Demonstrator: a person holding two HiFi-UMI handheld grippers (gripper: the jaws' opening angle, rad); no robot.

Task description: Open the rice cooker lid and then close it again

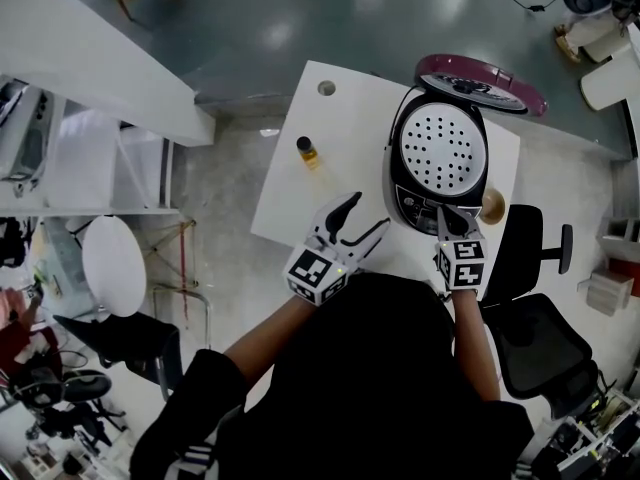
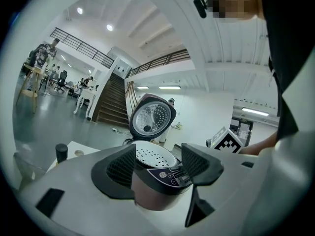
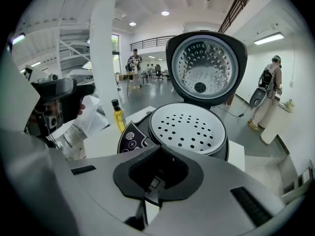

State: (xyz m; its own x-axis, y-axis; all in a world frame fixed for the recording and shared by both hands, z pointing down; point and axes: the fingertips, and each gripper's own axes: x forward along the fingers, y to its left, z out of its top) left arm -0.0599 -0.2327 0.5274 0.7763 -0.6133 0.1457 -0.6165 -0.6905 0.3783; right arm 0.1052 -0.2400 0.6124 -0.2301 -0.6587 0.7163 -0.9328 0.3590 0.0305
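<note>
The rice cooker (image 1: 437, 168) stands on the white table (image 1: 290, 203) with its maroon lid (image 1: 480, 83) swung up and back. A white perforated tray (image 1: 443, 148) shows in the pot. My right gripper (image 1: 443, 215) is shut and empty, its tips at the cooker's front control panel (image 3: 131, 139). The right gripper view looks over the shut right gripper (image 3: 158, 175) to the tray (image 3: 188, 128) and raised lid (image 3: 205, 65). My left gripper (image 1: 366, 215) is open just left of the cooker, touching nothing. In the left gripper view the left gripper (image 2: 157, 167) frames the cooker body (image 2: 156, 191).
A small yellow bottle (image 1: 306, 149) with a black cap stands on the table left of the cooker. A cable hole (image 1: 326, 88) is at the far corner. A small round tan object (image 1: 492, 205) lies right of the cooker. A black office chair (image 1: 530, 308) stands to the right.
</note>
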